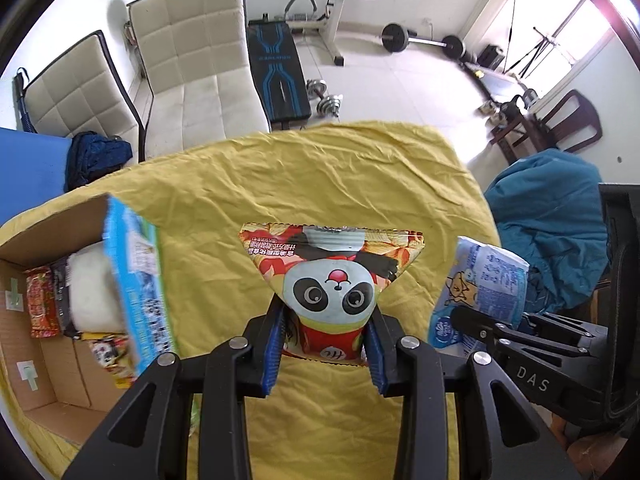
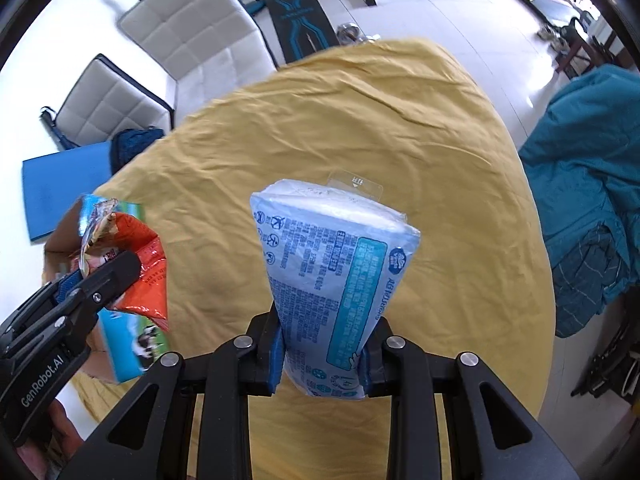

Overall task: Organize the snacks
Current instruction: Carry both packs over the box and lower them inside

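Both light, crinkly, air-puffed packs look slippery: the left tool is clamped on the panda bag's bottom, the right tool on the blue pack's bottom.

— Where does the open brown cardboard box sit?
— On the wrinkled yellow cloth-covered table, at its left edge, with several snack packets inside.
— And behind the table?
— Two white quilted chairs, with a black padded weight bench to their right.
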Tool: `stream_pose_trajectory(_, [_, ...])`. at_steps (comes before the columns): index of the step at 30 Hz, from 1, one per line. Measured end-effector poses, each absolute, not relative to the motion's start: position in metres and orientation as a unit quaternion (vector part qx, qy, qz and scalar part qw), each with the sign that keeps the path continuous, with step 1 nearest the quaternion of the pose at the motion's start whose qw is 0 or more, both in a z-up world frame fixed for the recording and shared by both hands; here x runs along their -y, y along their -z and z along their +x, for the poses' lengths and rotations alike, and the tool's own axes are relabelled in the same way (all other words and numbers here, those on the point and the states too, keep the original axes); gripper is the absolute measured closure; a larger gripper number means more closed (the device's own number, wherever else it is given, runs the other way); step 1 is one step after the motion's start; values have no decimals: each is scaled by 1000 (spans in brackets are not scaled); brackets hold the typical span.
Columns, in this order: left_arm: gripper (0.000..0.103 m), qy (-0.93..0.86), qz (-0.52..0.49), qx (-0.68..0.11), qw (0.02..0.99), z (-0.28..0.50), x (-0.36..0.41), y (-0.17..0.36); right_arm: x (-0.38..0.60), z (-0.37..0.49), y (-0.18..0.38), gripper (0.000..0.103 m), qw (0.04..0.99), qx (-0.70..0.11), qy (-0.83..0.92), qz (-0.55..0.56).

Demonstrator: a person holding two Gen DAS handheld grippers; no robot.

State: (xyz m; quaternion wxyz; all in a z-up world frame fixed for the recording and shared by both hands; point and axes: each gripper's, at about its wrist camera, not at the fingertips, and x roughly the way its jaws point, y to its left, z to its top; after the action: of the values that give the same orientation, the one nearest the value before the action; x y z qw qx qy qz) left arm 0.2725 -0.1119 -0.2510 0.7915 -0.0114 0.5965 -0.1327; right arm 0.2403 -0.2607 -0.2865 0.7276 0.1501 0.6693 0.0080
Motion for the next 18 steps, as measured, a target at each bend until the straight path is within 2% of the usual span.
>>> stream_pose_trajectory(11, [71,120,-54,-560,818,246,7,199,162,228,219,73,757,-637,-56,134])
stream_pose_trajectory(18, [71,85,-76,-546,830,226,-80,180,75,221,195,73,761,-629,-109,118])
